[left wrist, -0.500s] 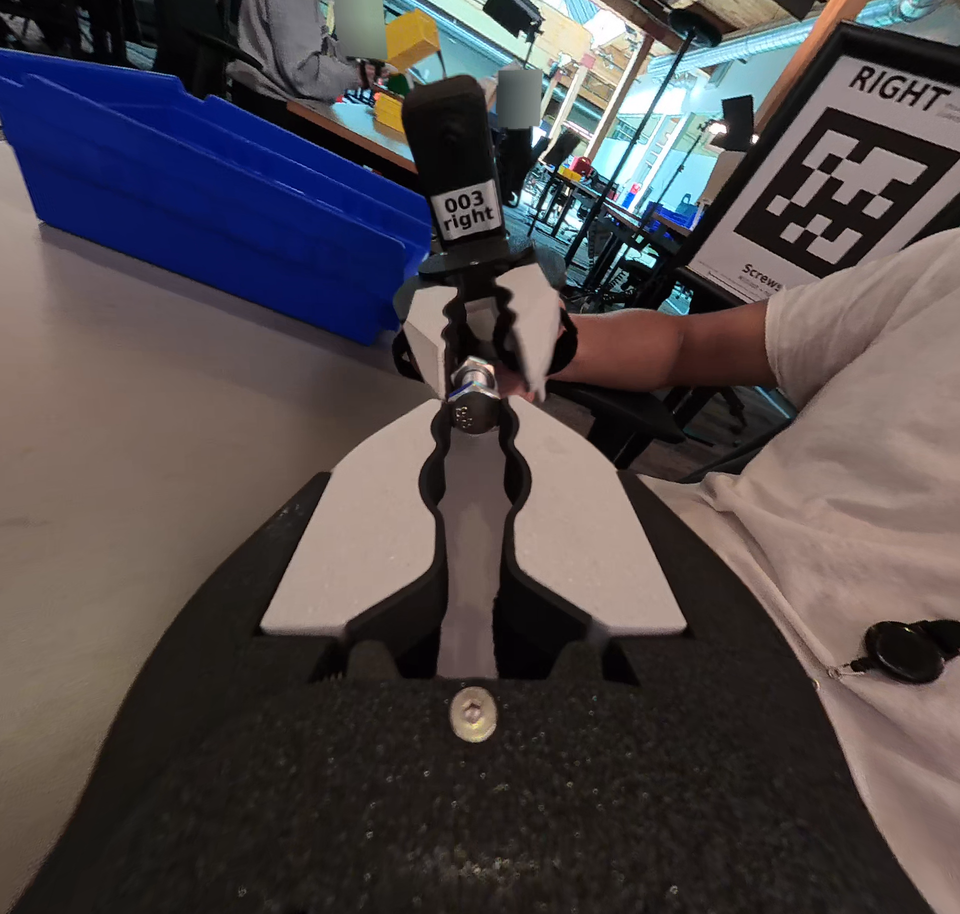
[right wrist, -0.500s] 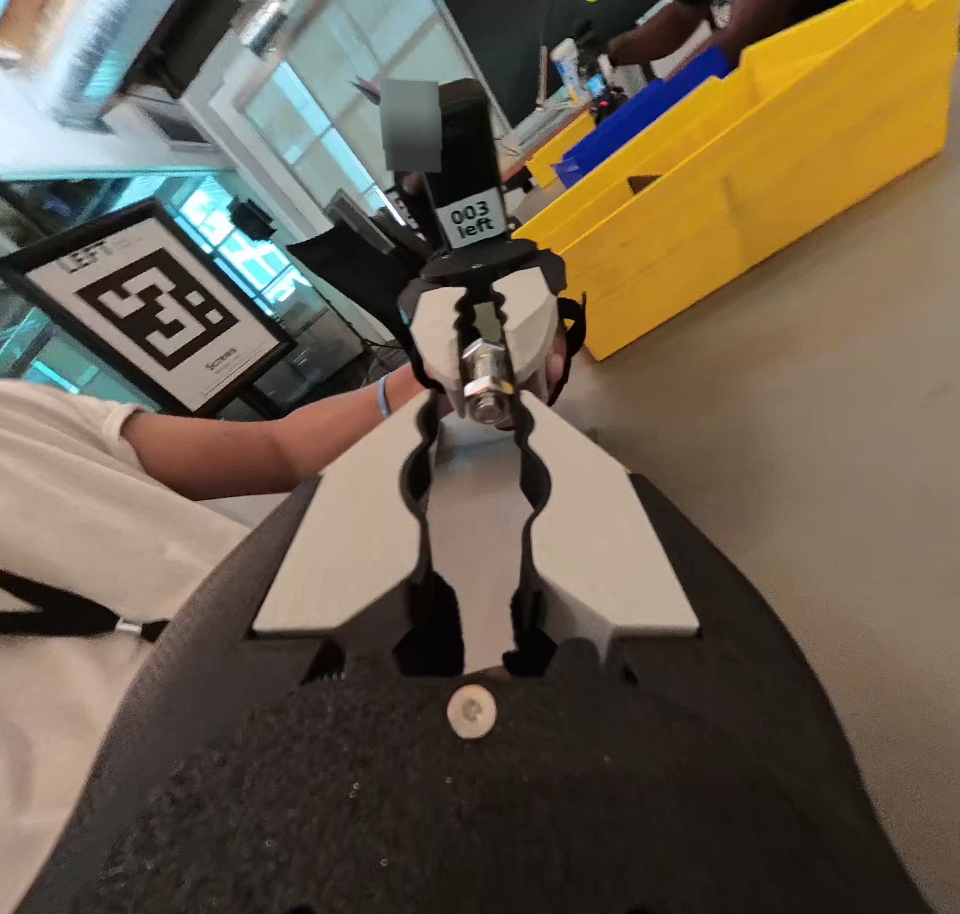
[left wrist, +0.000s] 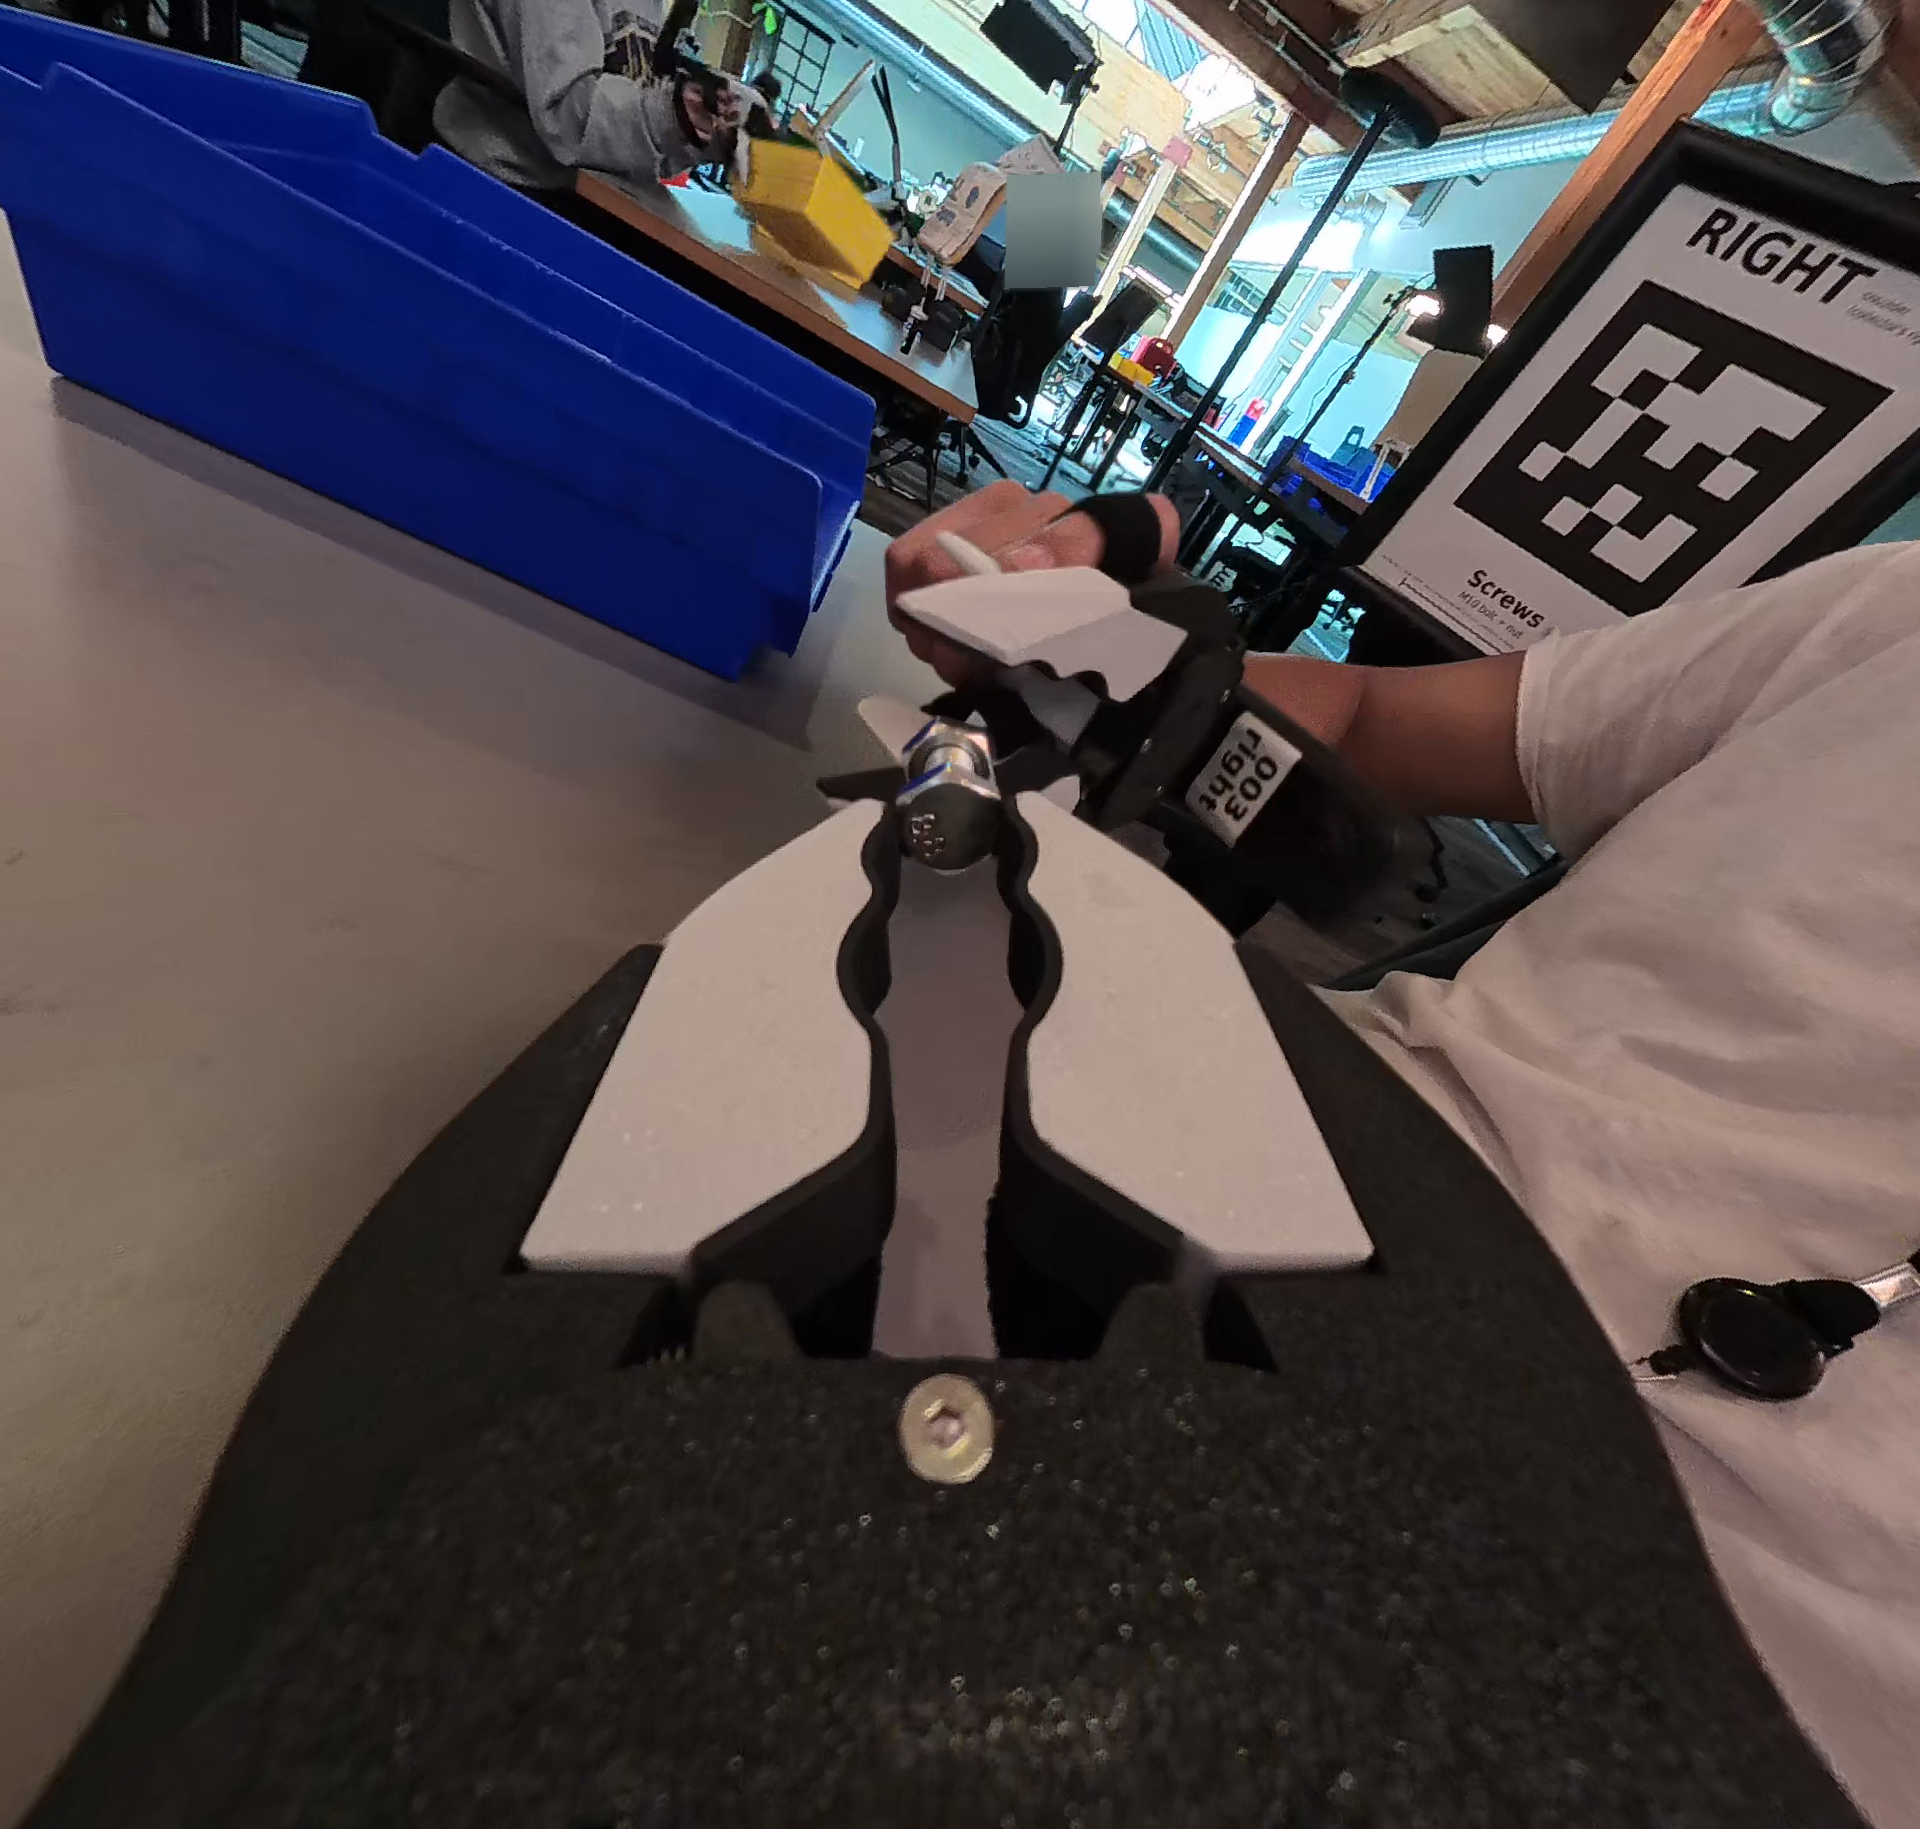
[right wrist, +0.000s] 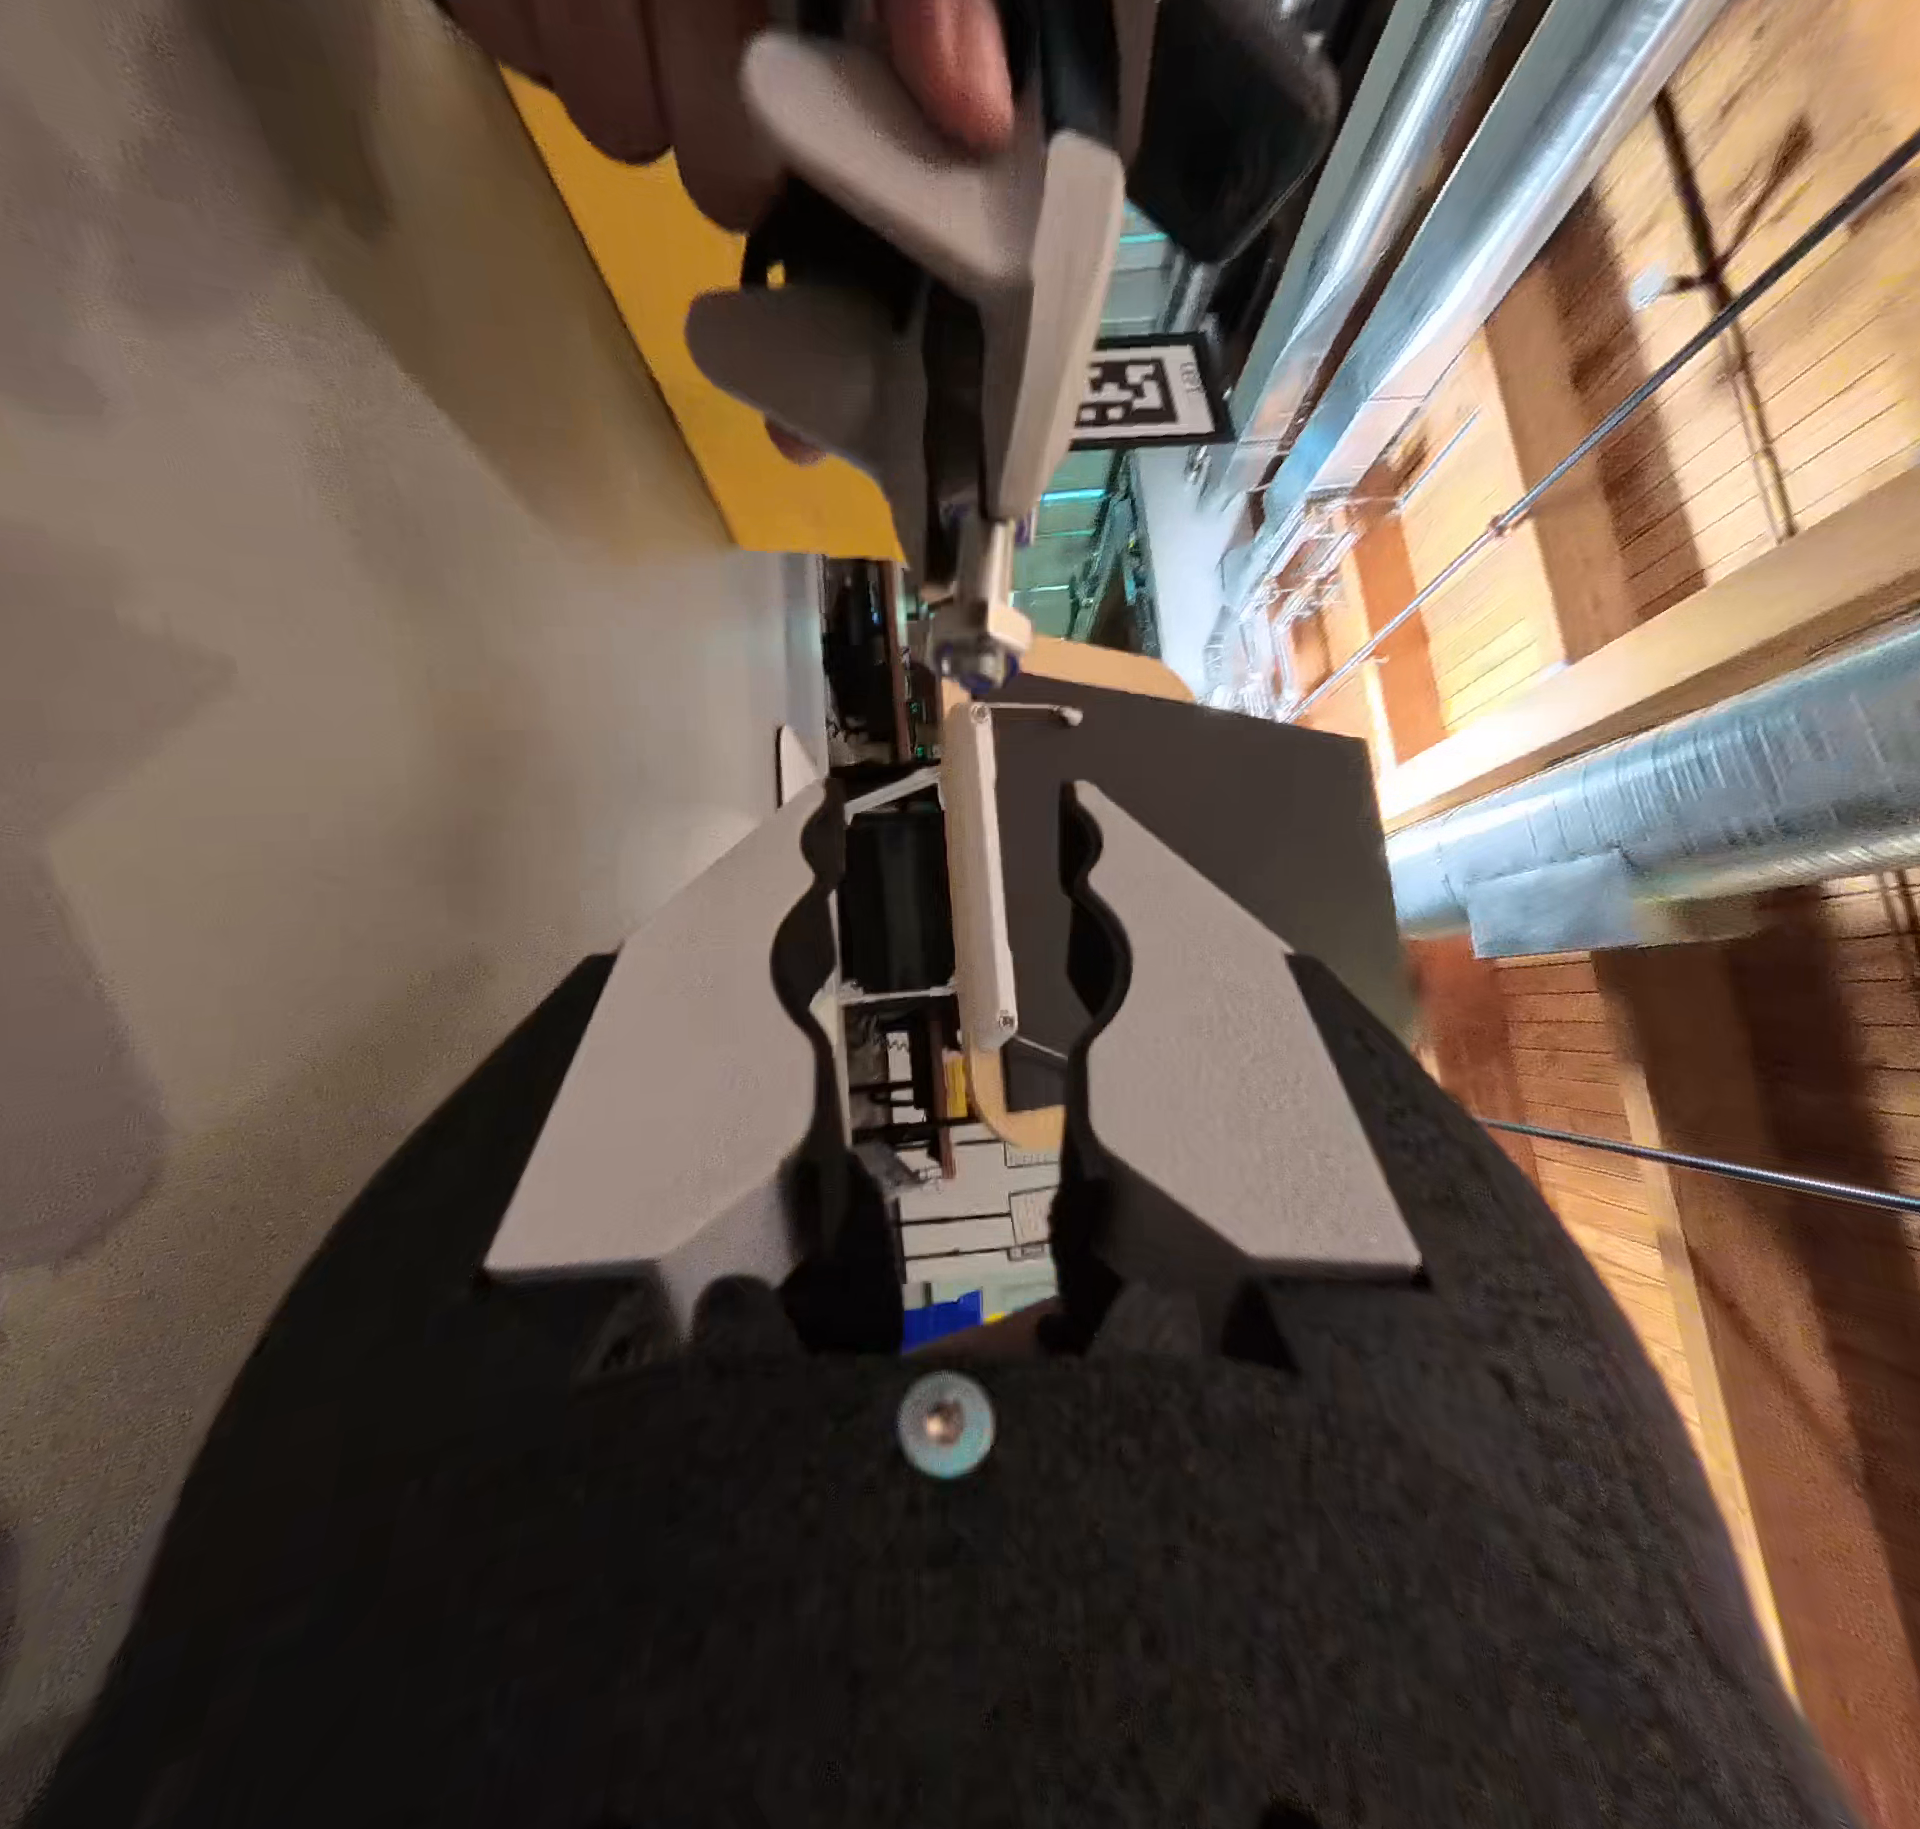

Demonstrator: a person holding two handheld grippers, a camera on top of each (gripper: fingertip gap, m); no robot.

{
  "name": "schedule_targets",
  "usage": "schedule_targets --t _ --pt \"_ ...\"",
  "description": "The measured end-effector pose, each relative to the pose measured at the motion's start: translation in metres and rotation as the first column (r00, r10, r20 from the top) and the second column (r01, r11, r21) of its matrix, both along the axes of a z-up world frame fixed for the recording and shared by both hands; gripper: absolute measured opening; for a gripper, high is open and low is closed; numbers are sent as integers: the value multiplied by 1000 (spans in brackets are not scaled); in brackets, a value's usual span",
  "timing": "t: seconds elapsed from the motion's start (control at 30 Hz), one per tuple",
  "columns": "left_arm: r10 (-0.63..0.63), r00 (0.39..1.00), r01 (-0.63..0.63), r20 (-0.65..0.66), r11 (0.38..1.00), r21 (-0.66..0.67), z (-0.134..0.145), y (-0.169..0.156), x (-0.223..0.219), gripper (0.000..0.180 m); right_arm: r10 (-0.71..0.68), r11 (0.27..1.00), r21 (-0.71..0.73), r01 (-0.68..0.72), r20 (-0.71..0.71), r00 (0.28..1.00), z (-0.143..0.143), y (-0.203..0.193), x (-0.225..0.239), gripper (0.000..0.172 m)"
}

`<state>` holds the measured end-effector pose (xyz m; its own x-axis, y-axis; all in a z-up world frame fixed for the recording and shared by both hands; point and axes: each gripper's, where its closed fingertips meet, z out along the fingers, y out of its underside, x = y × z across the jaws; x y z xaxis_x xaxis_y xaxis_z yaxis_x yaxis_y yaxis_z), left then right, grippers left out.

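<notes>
My left claw (left wrist: 943, 834) is pinching the hex head of a silver hex bolt (left wrist: 935, 839), with a dark pad pressed against each side of the head. The bolt is held in the air above the pale table (left wrist: 260, 844). Its shaft points away from me and carries a silver nut (left wrist: 951, 756) a little way along the thread.

My right claw (right wrist: 951, 803) is spread wide and holds nothing; between its grey fingers (right wrist: 675, 1052) I see only the room beyond. It is rolled onto its side. Seen from the left wrist, one of its fingers is above the nut end of the bolt and the other below it, close but not clamped. I cannot tell whether either pad touches the nut. From the right wrist, the bolt's far tip (right wrist: 971, 652) shows just beyond my spread fingertips, blurred.

A blue plastic bin (left wrist: 416, 377) sits on the table to the left, well apart from the claws. A yellow bin (right wrist: 644, 325) lies behind the left claw. A black-framed sign with a square marker (left wrist: 1662, 408) stands to the right.
</notes>
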<state>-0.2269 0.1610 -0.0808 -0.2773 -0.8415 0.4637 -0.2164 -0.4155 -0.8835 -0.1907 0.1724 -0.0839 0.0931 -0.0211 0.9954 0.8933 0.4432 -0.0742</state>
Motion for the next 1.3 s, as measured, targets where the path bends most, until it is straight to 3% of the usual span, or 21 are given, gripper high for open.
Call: schedule_targets --t 0.23,0.4,0.5,0.63,0.73,0.87,1.0,1.1,1.2,1.3 --pt "-25 1000 25 10 999 -41 1 -6 4 17 42 986 153 -60 117 992 12 -15 -19 41" --pt "-40 999 41 18 998 -53 2 -11 7 17 55 981 176 -83 158 986 9 -20 -24 18" --pt "-37 999 38 27 998 -45 4 -12 7 17 75 990 111 -83 78 994 12 -20 -24 18" --pt "-39 999 39 37 999 -23 6 -13 6 17 139 971 -166 -170 -180 974 12 -21 -25 18" --pt "-42 998 42 42 999 -13 6 -14 6 17 127 858 -403 -319 -436 891 10 -23 -26 18" --pt "-37 999 37 37 999 -4 4 -13 6 17 -22 604 -573 -555 -708 706 8 -22 -27 18" --pt "-35 998 35 56 999 1 7 -12 4 17 -289 268 -517 -813 -848 444 13 -21 -29 18" --pt "-15 998 13 61 1000 20 8 -10 6 17 -456 89 -409 -908 -828 328 14 -19 -27 18" --pt "-12 998 10 57 1000 24 7 -10 6 17 -533 -20 -341 -940 -791 299 12 -20 -27 18" --pt "-7 998 6 56 1000 22 7 -10 6 17 -426 44 -363 -931 -849 311 14 -22 -24 30"
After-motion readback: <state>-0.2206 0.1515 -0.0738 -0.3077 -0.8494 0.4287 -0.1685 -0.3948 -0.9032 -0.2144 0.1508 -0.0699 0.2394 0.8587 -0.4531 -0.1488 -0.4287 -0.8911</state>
